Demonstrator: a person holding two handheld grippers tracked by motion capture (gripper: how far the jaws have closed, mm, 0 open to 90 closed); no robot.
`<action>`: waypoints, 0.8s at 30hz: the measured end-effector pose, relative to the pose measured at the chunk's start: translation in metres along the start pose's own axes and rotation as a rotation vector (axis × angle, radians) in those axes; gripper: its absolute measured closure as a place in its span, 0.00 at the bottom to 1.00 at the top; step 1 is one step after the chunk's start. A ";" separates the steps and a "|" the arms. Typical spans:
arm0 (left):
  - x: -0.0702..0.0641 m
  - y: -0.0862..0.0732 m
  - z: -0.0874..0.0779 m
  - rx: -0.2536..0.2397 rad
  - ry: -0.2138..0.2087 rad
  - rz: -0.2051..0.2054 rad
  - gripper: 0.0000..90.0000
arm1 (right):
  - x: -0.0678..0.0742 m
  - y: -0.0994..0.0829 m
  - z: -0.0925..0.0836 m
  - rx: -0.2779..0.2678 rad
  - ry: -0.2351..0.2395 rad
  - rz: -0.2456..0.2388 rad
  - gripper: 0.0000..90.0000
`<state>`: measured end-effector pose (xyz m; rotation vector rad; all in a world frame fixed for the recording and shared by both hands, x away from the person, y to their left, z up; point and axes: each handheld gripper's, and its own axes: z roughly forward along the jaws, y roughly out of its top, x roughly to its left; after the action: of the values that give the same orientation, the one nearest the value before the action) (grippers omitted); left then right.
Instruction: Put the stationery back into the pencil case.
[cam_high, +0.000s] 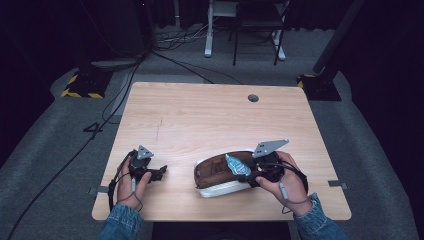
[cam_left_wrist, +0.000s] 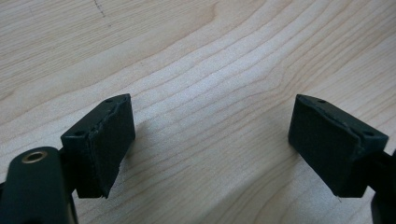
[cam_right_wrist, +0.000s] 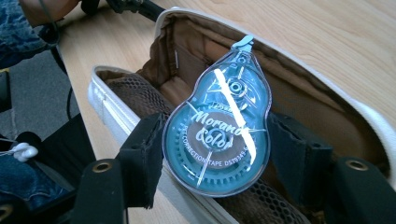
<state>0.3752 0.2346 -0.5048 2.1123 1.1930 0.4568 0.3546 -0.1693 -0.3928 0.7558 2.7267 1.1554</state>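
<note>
A teal correction tape dispenser (cam_right_wrist: 219, 135) is clamped between the black pads of my right gripper (cam_right_wrist: 217, 158), which is shut on it. In the high view the correction tape (cam_high: 238, 165) hangs over the open white pencil case (cam_high: 220, 189) with a brown lining, and my right gripper (cam_high: 252, 172) is at the case's right end. The case's open mouth (cam_right_wrist: 187, 79) lies right behind the tape. My left gripper (cam_high: 161, 171) rests near the table's front left, left of the case. Its jaws stand open (cam_left_wrist: 210, 144) over bare wood with nothing between them.
The wooden table (cam_high: 210, 115) has a round cable hole (cam_high: 253, 98) at the back right. Beyond it on the grey floor are cables (cam_high: 175, 45), a chair frame (cam_high: 255, 30) and stand bases (cam_high: 82, 85).
</note>
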 end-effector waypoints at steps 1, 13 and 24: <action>0.000 0.000 0.000 0.000 0.000 0.000 0.16 | 0.000 0.000 0.001 0.004 0.006 0.002 0.43; 0.000 0.000 0.000 0.000 0.000 0.001 0.16 | 0.002 0.003 0.007 0.020 0.072 0.007 0.43; 0.000 0.000 0.000 0.000 0.000 0.001 0.16 | -0.005 0.003 0.009 -0.086 -0.032 -0.046 0.23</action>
<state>0.3753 0.2346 -0.5048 2.1130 1.1924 0.4569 0.3623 -0.1640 -0.3982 0.6913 2.6349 1.2309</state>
